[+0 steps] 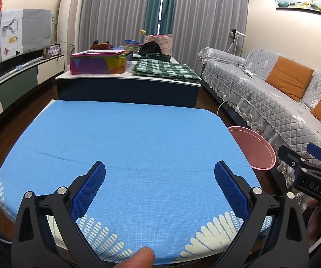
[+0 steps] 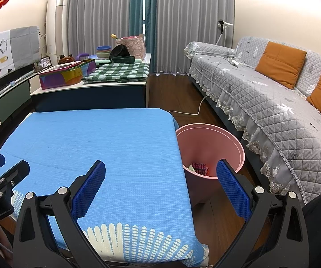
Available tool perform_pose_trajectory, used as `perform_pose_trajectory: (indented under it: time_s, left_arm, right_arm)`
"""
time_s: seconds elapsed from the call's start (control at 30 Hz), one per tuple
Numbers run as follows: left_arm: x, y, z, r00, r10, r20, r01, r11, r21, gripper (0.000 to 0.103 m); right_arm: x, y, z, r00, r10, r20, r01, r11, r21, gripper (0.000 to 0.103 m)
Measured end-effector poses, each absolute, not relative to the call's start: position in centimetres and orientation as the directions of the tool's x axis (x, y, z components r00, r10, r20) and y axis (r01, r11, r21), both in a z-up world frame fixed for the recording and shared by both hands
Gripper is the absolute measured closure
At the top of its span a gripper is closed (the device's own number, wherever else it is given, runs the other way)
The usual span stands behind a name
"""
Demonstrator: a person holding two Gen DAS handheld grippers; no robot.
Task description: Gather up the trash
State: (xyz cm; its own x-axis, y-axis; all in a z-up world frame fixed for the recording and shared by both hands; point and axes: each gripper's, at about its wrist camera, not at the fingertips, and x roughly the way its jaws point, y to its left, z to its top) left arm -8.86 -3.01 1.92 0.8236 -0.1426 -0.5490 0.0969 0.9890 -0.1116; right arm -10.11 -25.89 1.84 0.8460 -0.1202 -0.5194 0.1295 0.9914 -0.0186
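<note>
A pink bin (image 2: 209,143) stands on the floor at the right edge of the blue-covered table (image 2: 93,138). Inside it lie a red-patterned wrapper (image 2: 199,168) and some pale scraps. In the left wrist view the bin (image 1: 253,147) peeks out past the table's (image 1: 126,138) right side. My left gripper (image 1: 159,169) hovers open over the table's near half with nothing between its fingers. My right gripper (image 2: 160,169) is open too, straddling the table's right edge, its right finger (image 2: 231,189) in front of the bin. The blue cloth shows no loose trash.
Behind the table stands a low cabinet (image 2: 89,89) with a colourful tin (image 2: 64,74), a green checked cloth (image 2: 118,72) and stacked bowls. A grey sofa (image 2: 272,102) with orange cushions runs along the right. A white cable (image 2: 189,111) lies on the wood floor.
</note>
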Motion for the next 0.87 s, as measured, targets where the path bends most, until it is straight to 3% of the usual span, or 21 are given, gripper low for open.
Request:
perform_pose_trajectory:
  time_s: [0.87]
  left_arm:
    - [-8.55,-3.43,1.57,0.809,-0.137,-0.572,0.098,0.990,-0.098,0.008]
  right_arm:
    - [-10.05,-25.36,1.70,0.844,-0.120,-0.522,0.128,0.992,-0.022,0.005]
